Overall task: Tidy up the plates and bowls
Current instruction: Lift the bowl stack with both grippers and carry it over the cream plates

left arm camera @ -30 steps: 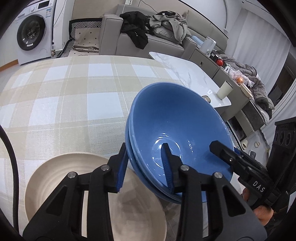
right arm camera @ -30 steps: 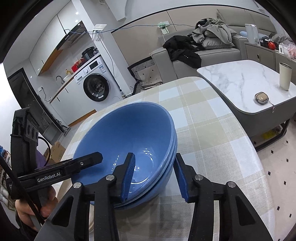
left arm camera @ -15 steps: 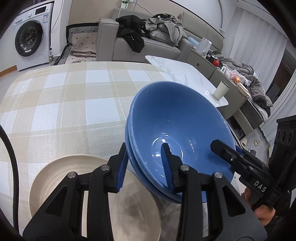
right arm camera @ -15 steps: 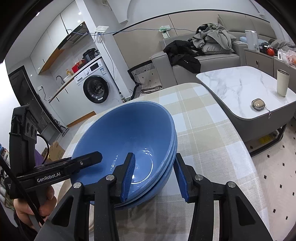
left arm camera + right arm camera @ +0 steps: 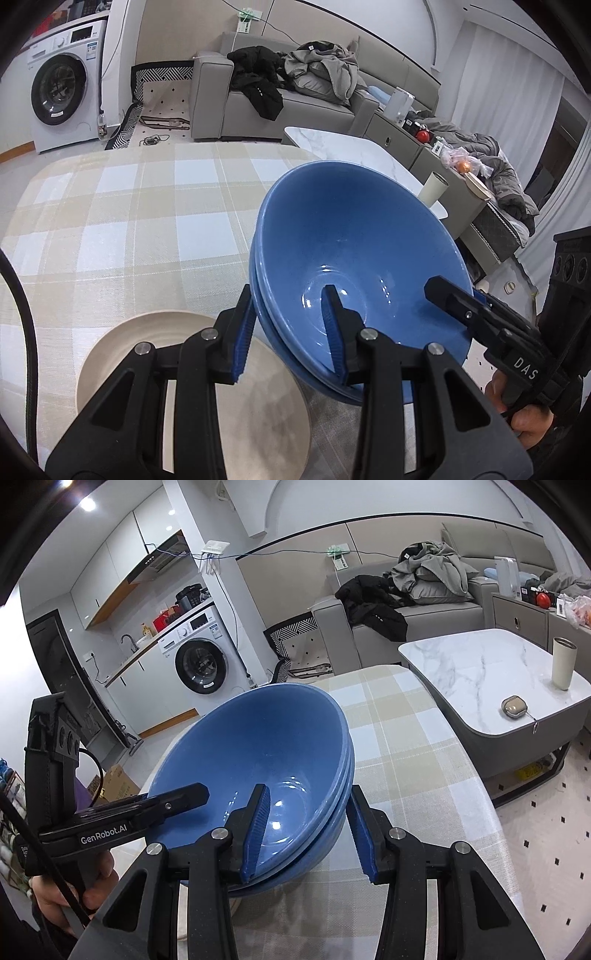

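A stack of nested blue bowls (image 5: 354,243) (image 5: 258,749) hangs above the checked tablecloth (image 5: 129,221), tilted. My left gripper (image 5: 290,328) is shut on the stack's left rim, one finger inside the top bowl and one outside. My right gripper (image 5: 308,827) is shut on the opposite rim in the same way. Each gripper shows in the other's view. A cream plate (image 5: 155,354) lies on the cloth just below and left of the stack; a sliver of it shows in the right wrist view (image 5: 236,904).
A white marble coffee table (image 5: 480,675) with a cup (image 5: 563,662) and a small case (image 5: 513,706) stands beyond the table's right edge. A grey sofa (image 5: 295,103) with clothes and a washing machine (image 5: 59,96) are further back.
Both grippers have lifted the blue bowl stack higher above the table. The cream plate now sits further below and more of the tablecloth shows.
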`<move>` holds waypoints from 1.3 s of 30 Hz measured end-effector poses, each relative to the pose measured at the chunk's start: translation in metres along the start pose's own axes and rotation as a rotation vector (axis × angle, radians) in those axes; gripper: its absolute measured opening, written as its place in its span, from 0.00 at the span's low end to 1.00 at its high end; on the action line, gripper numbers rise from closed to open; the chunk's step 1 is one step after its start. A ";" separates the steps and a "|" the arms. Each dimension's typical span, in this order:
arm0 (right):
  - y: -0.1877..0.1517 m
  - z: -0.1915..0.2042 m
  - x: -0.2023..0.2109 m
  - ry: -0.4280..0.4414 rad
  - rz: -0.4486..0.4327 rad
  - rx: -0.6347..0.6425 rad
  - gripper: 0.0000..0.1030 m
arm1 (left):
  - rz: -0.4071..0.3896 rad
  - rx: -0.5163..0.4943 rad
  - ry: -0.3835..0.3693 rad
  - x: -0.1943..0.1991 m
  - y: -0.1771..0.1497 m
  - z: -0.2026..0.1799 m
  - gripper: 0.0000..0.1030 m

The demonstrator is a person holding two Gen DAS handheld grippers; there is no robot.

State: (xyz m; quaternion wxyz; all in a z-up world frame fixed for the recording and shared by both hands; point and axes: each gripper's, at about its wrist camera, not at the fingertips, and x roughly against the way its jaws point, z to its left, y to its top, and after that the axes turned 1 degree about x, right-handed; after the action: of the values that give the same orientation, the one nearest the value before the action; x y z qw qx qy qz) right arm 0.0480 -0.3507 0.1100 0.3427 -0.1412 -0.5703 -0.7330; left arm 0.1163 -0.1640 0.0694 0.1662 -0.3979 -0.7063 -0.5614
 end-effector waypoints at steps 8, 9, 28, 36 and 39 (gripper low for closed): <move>0.003 0.015 0.015 0.001 -0.020 0.024 0.43 | -0.025 -0.004 -0.001 0.032 -0.004 -0.007 0.31; 0.003 0.017 0.017 0.001 -0.021 0.027 0.43 | -0.027 -0.002 -0.001 0.036 -0.006 -0.007 0.31; -0.001 0.053 0.038 0.021 -0.044 0.075 0.43 | -0.071 0.003 0.018 0.100 -0.024 -0.008 0.31; -0.003 0.068 0.042 0.036 -0.046 0.099 0.43 | -0.089 0.005 0.037 0.125 -0.032 -0.008 0.31; -0.004 0.074 0.042 0.044 -0.046 0.107 0.43 | -0.095 0.010 0.043 0.133 -0.036 -0.005 0.31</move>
State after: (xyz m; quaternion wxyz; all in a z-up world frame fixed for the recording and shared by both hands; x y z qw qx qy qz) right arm 0.0018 -0.2960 0.1552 0.3454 -0.0933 -0.6043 -0.7120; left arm 0.0046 -0.1207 0.1384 0.1565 -0.3511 -0.7235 -0.5733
